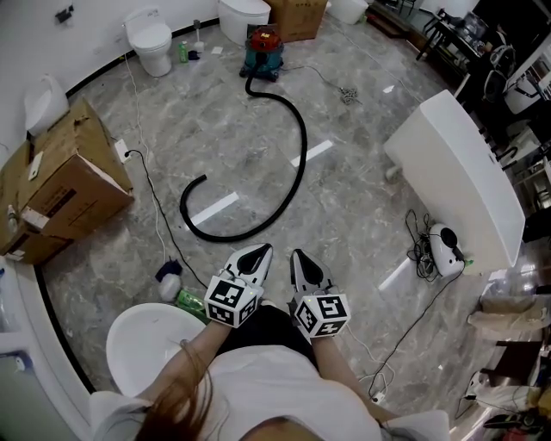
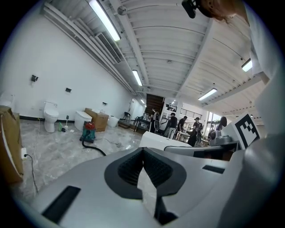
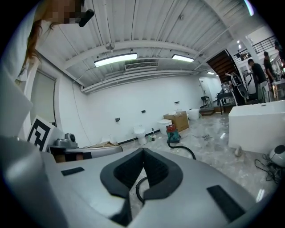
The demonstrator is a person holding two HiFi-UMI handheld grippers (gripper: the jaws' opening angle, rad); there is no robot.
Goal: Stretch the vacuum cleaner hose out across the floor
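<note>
Hose [image 1: 303, 142] on floor [image 1: 250, 159], vacuum cleaner [image 1: 263, 50] behind, box [image 1: 73, 172] left

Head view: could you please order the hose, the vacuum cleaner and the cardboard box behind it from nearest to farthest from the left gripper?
1. Hose, curled just ahead of the left gripper.
2. Vacuum cleaner, at the hose's far end.
3. Cardboard box, behind it.

My left gripper [image 2: 143, 153] fills the lower frame, jaws pressed together, nothing between them. Centre left: vacuum cleaner [image 2: 89, 132] on the marble floor [image 2: 53, 151], black hose [image 2: 97, 150] trailing right from it. Toilet [image 2: 51, 116] far left, cardboard box [image 2: 99, 119] behind the vacuum cleaner. People [image 2: 173, 124] mid-frame, far back.
</note>
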